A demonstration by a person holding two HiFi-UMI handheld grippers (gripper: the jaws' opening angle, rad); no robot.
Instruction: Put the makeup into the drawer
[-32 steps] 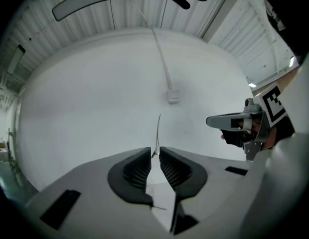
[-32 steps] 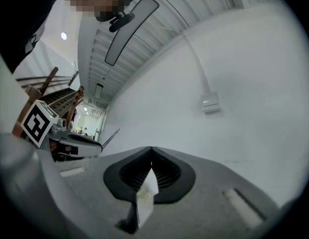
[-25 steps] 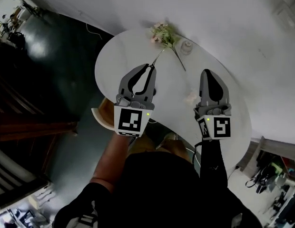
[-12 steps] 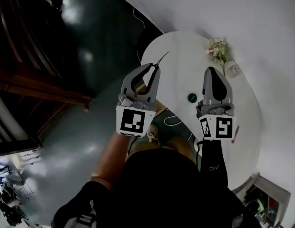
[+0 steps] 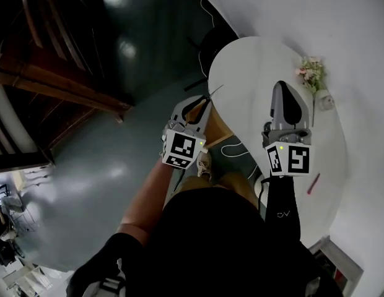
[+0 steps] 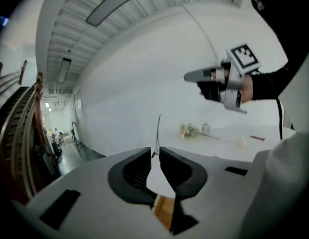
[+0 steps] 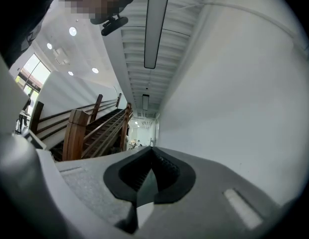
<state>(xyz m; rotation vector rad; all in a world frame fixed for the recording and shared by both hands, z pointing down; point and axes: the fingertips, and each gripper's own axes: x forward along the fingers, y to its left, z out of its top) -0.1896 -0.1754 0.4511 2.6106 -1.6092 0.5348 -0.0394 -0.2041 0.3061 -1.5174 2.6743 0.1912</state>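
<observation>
Table had shifted right; left gripper, pinching thin metal clip, sat at its edge above open floor; right gripper pressed together, empty.

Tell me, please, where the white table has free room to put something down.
Most free: the broad patch of the table between its left rim and the flowers. Also bare between the small jar and the red pencil. Only around flowers and jar is it crowded.
</observation>
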